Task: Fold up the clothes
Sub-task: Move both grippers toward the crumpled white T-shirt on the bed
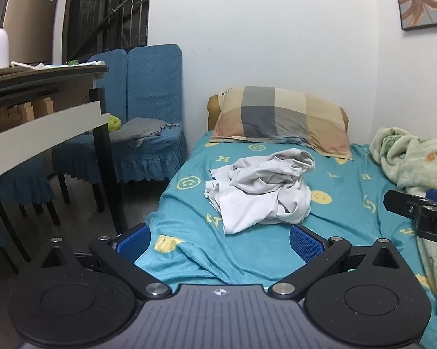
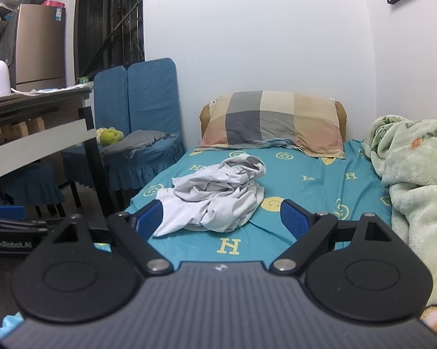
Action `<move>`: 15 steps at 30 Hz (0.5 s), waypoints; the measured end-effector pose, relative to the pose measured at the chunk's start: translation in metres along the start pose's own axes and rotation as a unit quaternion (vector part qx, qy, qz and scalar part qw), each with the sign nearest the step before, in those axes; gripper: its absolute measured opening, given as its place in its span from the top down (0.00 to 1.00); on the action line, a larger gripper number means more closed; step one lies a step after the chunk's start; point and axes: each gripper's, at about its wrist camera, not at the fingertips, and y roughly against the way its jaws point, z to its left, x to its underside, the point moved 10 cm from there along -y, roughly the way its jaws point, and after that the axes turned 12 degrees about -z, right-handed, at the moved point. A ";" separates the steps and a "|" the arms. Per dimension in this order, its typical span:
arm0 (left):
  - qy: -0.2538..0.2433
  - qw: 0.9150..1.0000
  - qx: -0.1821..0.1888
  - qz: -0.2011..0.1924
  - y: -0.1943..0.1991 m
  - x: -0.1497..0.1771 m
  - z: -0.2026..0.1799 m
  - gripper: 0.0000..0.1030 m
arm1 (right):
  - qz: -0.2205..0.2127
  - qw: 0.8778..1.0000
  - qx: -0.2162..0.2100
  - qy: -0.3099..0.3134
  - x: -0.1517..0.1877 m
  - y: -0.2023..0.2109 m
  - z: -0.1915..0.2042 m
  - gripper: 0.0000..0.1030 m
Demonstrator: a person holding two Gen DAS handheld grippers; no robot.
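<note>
A crumpled white garment [image 1: 259,189] lies in a heap in the middle of the bed, on the teal sheet [image 1: 247,250] with yellow smileys. It also shows in the right wrist view [image 2: 215,200]. My left gripper [image 1: 220,242] is open and empty, held above the bed's near end, short of the garment. My right gripper [image 2: 221,216] is open and empty, its blue pads on either side of the heap's near edge in view, not touching it. The right gripper also shows at the right edge of the left wrist view [image 1: 416,212].
A plaid pillow [image 1: 282,119] lies at the head of the bed against the wall. A green fleece blanket [image 2: 416,180] is bunched along the bed's right side. Blue-covered chairs [image 1: 148,122] and a table [image 1: 44,110] stand left of the bed.
</note>
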 end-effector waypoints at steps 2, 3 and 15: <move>-0.004 1.000 0.001 -0.002 0.000 0.000 -0.001 0.00 | 0.004 1.000 0.001 0.001 0.002 0.000 0.000 0.13; -0.006 1.000 0.001 -0.002 0.000 0.001 -0.002 0.00 | 0.006 1.000 0.001 0.001 0.002 0.000 0.000 0.13; -0.025 1.000 0.003 -0.009 -0.002 0.003 -0.008 0.00 | 0.014 1.000 0.011 0.016 0.012 -0.005 0.003 0.13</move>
